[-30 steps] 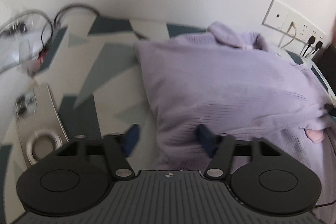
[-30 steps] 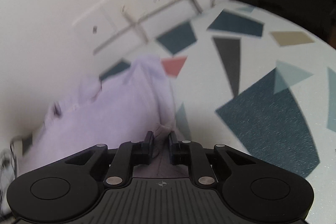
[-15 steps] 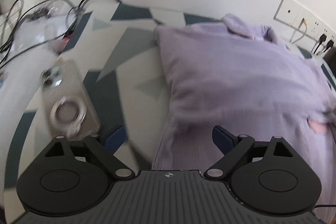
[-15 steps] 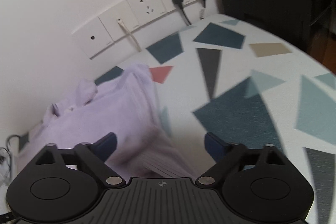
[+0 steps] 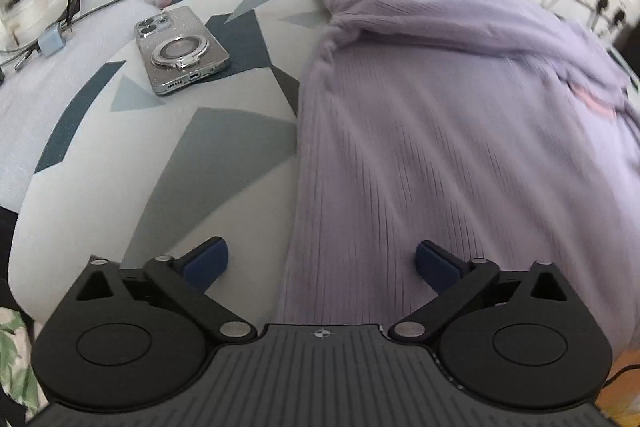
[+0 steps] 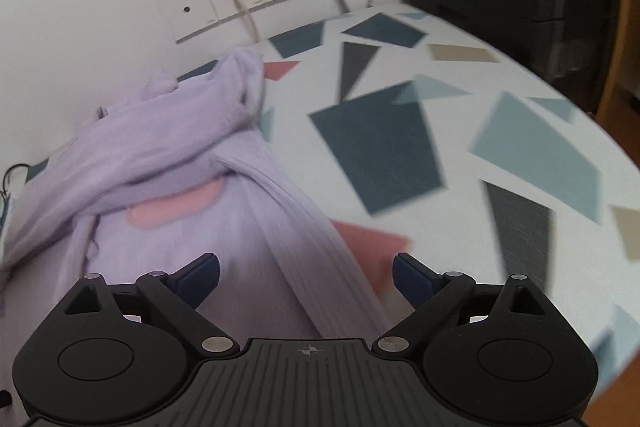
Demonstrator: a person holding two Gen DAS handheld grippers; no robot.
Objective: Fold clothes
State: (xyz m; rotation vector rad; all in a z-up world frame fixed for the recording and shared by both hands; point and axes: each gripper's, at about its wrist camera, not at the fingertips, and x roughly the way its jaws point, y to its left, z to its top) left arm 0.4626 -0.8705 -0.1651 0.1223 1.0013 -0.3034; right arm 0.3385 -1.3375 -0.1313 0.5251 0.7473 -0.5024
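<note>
Both my claws have just been opening: left claw (image 5: 322, 263) and right claw (image 6: 306, 277) stand released, nothing gripped. The sweater (image 5: 460, 131) lies folded on the desk (image 5: 216, 163), at 12 o'clock. Fold released; next fold pending.

Left gripper (image 5: 320, 263) angled steeply downward, fingers (image 5: 206, 263) spread wide, jaws just been opening further, nothing pinched between the blue pads. Right gripper (image 6: 306, 277) also tilted down, fingers (image 6: 412, 279) wide apart, pads gripping nothing. Both black linkage arms splayed outward. No hand or sleeve visible in either wrist view.
</note>
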